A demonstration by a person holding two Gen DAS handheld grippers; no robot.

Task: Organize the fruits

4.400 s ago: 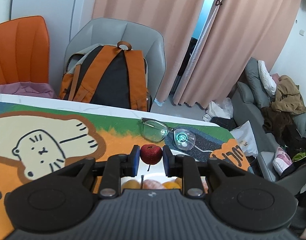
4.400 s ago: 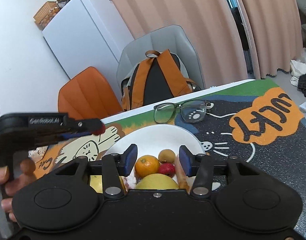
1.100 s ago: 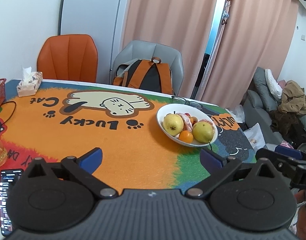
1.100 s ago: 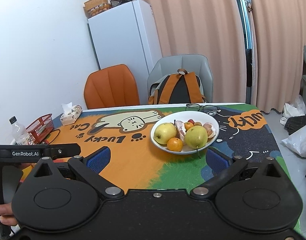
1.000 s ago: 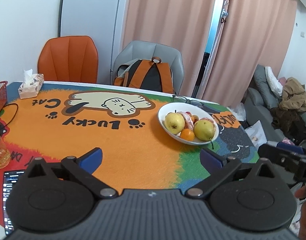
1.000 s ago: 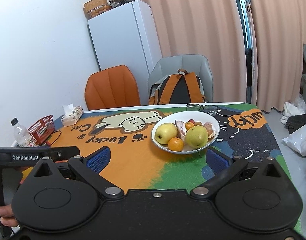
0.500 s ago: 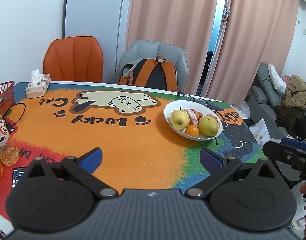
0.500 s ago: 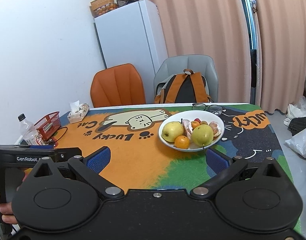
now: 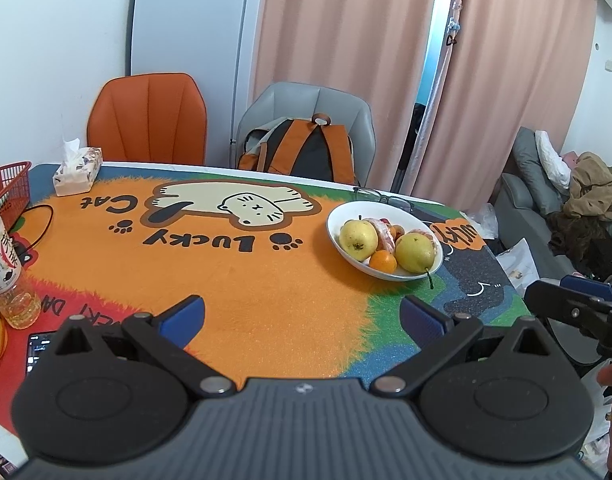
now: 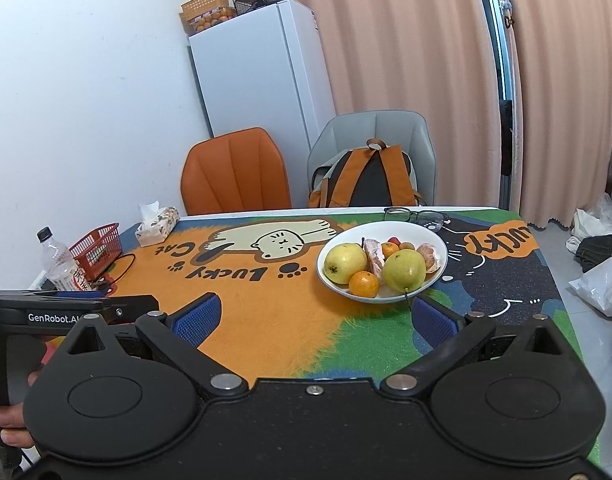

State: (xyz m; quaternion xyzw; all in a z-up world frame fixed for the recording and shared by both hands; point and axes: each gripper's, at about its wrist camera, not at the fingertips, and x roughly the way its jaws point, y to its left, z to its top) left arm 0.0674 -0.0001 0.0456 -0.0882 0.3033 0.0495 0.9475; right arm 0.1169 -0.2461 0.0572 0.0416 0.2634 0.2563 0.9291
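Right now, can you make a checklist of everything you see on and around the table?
Surface: cat-print mat covering the table.
Job's things: white bowl holds two yellow pears, an orange, peeled segments and small fruits.
Clutter: glasses, tissue pack, red basket, bottle.
Grippers: left gripper and right gripper both open, empty.
Cables: black cable beside the basket.
Surroundings: backpack on the grey chair, orange chair, fridge, curtains.

The table has a cat mat, a fruit bowl, glasses, tissues, a red basket and a bottle.
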